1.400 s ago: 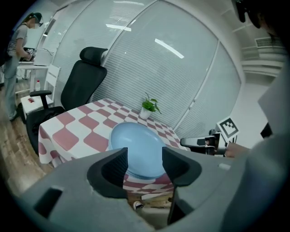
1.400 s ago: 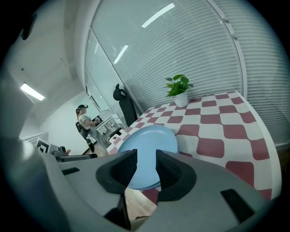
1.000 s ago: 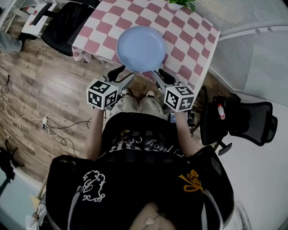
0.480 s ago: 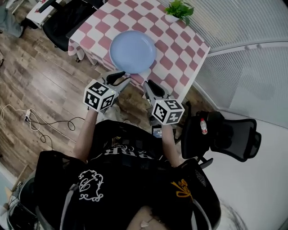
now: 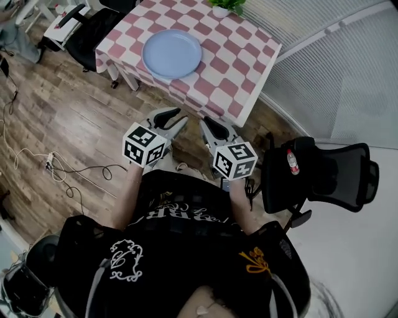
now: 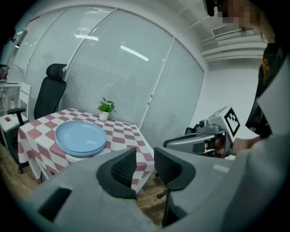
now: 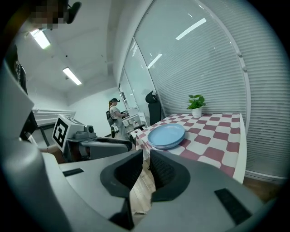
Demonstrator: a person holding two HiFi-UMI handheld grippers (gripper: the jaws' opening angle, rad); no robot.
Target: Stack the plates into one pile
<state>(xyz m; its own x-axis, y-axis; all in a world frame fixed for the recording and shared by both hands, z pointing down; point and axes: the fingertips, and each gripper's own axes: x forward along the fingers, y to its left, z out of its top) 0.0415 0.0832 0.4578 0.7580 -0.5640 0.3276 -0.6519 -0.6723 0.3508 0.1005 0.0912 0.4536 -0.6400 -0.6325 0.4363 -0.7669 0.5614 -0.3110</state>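
The blue plates sit in one pile on the checked table, towards its near-left part, with a small potted plant at the far edge. In the left gripper view the pile shows several rims layered one on another, and the right gripper view shows the same neat stack. No loose plate shows anywhere else on the cloth.

Both tools are held close in front of the person, over the wooden floor and well apart from the table. The left gripper has just been closing its jaws; they stand at a moderate gap with nothing between the pads, only floor and the table edge beyond. The right gripper has also just been closing, down to a narrow slit, and it too is empty — floorboards show through the gap.

A black office chair stands to the right, near the right gripper.

As far as these views show, the stacking looks finished: one pile, nothing held, nothing left to collect. What may remain is only a check that the pile sits square — the rims look fairly even from here, though small offsets are hard to judge.
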